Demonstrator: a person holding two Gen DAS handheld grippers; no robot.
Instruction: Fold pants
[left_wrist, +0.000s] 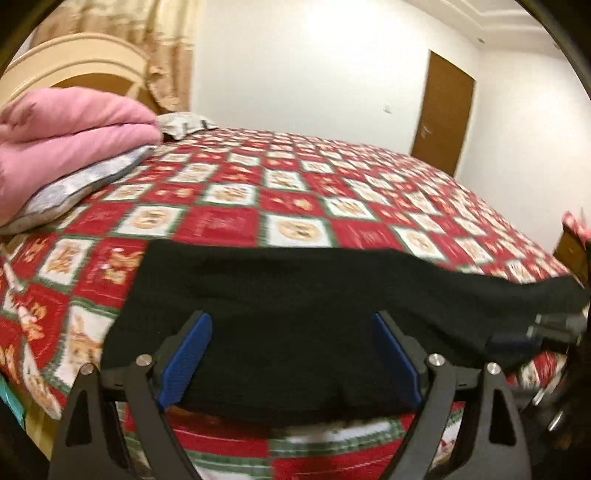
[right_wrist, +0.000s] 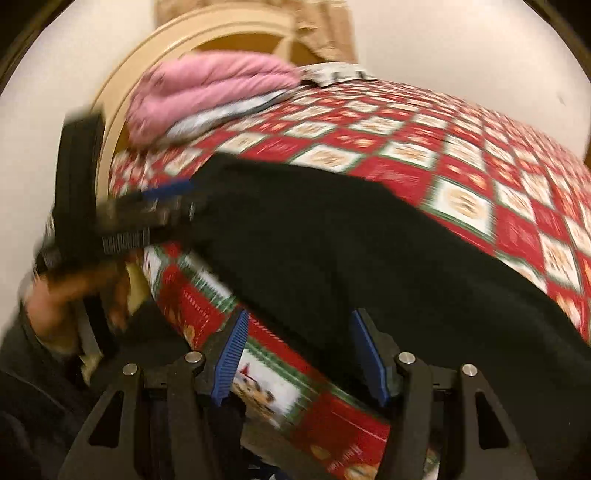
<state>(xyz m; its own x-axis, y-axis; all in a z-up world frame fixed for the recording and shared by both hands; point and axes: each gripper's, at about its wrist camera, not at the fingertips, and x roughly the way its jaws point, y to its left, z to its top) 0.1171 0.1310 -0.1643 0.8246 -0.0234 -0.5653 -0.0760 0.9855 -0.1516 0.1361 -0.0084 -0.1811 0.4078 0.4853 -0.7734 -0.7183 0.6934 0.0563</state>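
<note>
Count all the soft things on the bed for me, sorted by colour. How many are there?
Black: 1, the black fabric pants spread near the bed's edge.
Pink: 1, the puffy pink folded blanket.
Grey: 1, the flat grey pillow under the blanket.
Red and white: 1, the checked bedspread.
Total: 4

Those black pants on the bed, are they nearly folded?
Done: the black pants lie stretched out on the checked bedspread. In hand: nothing; the left gripper and the right gripper both stand open beside the cloth. No finished fold shows, so the folding is left.
</note>
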